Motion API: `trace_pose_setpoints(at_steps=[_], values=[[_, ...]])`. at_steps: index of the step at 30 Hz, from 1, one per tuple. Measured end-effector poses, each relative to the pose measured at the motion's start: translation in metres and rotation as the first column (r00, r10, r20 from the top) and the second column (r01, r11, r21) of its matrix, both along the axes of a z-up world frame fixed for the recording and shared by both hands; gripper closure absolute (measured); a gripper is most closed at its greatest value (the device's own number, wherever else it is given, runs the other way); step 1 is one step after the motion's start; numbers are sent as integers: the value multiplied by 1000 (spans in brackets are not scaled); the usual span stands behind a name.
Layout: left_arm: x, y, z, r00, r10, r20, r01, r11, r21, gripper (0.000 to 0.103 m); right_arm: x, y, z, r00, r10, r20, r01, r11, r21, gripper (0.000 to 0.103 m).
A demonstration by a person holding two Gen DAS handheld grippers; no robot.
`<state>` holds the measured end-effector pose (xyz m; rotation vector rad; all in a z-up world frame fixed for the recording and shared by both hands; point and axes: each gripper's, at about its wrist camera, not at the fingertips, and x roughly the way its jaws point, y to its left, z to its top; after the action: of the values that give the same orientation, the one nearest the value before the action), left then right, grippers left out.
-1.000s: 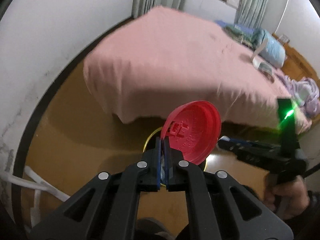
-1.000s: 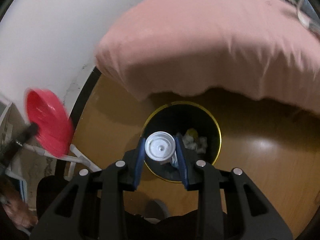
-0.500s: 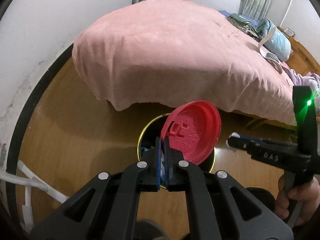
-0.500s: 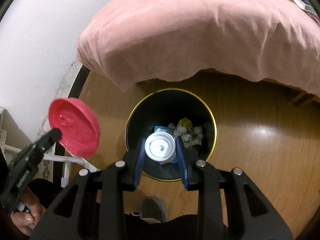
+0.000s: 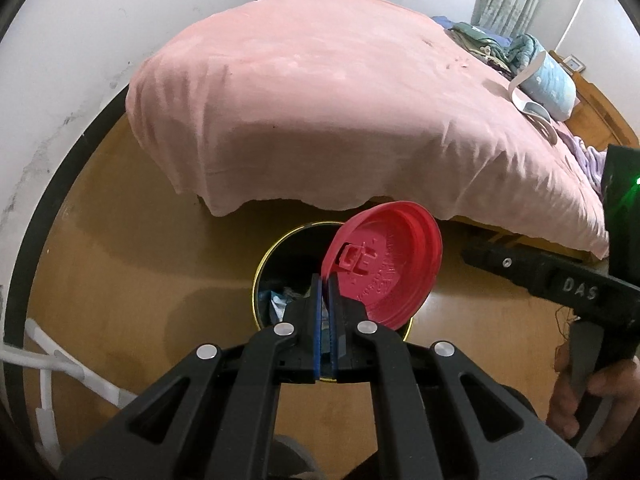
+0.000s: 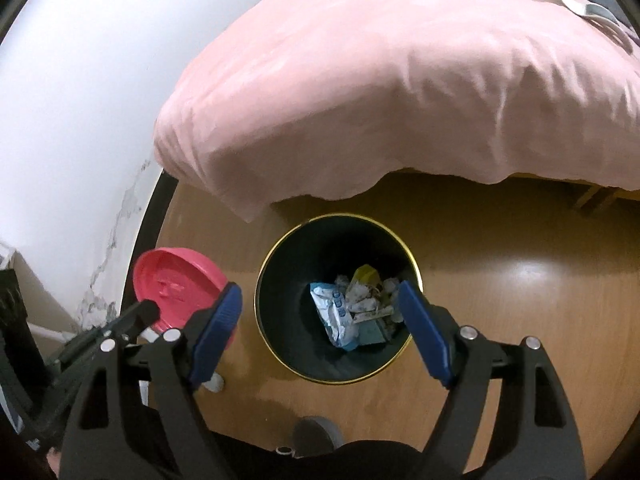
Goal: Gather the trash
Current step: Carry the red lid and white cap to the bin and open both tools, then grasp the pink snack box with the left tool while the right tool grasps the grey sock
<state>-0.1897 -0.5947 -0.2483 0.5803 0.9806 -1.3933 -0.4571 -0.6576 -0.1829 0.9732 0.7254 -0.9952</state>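
The round red plastic lid (image 5: 386, 270) looked matt, with raised moulded marks on its face. The dark round bin (image 6: 296, 264) had a thin shiny gold rim and a smooth dull inner wall; inside lay crumpled paper and a glossy blue-white plastic wrapper (image 6: 334, 314). The wooden floor (image 6: 520, 280) was smooth and glossy. The pink cloth bedcover (image 5: 340, 112) looked soft and wrinkled.

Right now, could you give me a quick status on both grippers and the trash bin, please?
Left gripper shut on red lid. Right gripper just opened, empty, above the black bin. Wrappers inside. Nothing blocking.
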Motion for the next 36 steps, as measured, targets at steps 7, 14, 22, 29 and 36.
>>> trace_pose_setpoints(at_steps=[7, 14, 22, 29, 36], values=[[-18, -12, -3, 999, -28, 16, 28, 999, 18, 54, -14, 0, 16, 999, -45, 18, 46, 998, -36, 25], [-27, -5, 6, 995, -86, 49, 88, 996, -29, 26, -18, 7, 30, 998, -47, 36, 49, 997, -62, 24], [2, 43, 57, 995, -44, 92, 50, 997, -65, 11, 12, 18, 60, 997, 39, 64, -32, 994, -109, 19], [52, 149, 185, 966, 128, 226, -86, 979, -185, 7, 102, 56, 137, 966, 257, 25, -242, 935, -258, 14], [167, 304, 276, 828, 481, 288, -412, 871, -269, 7, 258, 163, 204, 764, 645, -14, -610, 715, -342, 14]])
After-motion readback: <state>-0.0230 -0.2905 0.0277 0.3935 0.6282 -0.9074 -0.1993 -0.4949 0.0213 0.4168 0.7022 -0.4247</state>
